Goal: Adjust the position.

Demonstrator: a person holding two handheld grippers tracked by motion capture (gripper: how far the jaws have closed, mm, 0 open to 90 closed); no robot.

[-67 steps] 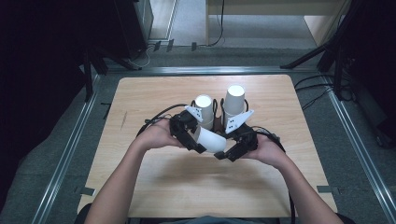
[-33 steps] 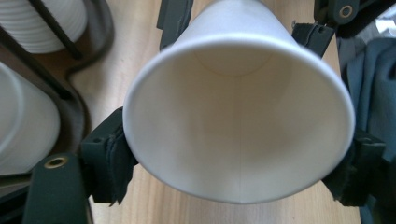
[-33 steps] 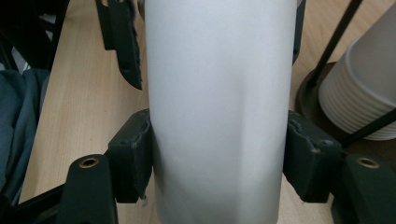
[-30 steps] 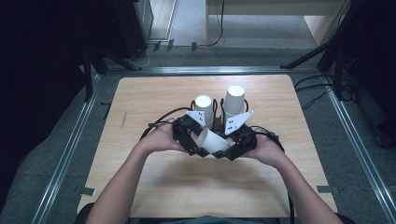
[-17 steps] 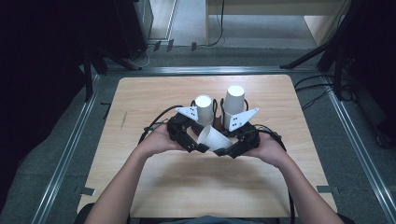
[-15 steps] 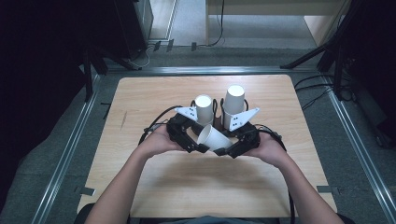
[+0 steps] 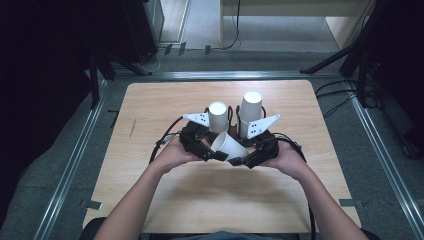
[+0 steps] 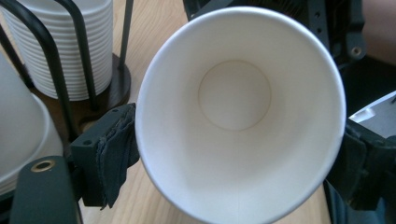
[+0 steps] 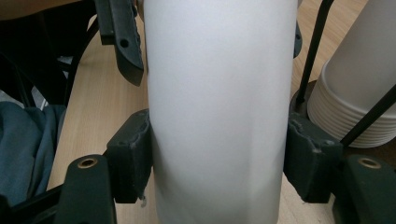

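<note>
text check | nothing readable anywhere I can see | paper cup [image 8: 238, 116] between my fingers is plain white, no print | stacked cups [image 7: 250, 107] blank too | desk [image 7: 165, 105] bare wood, no labels

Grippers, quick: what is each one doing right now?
Left gripper: shut on the paper cup at its rim.
Right gripper: shut on the same cup's side.

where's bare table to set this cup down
The table is bare left of the left stack, right of the right stack, and in front between the forearms. The middle is crowded: cup and both grippers.
</note>
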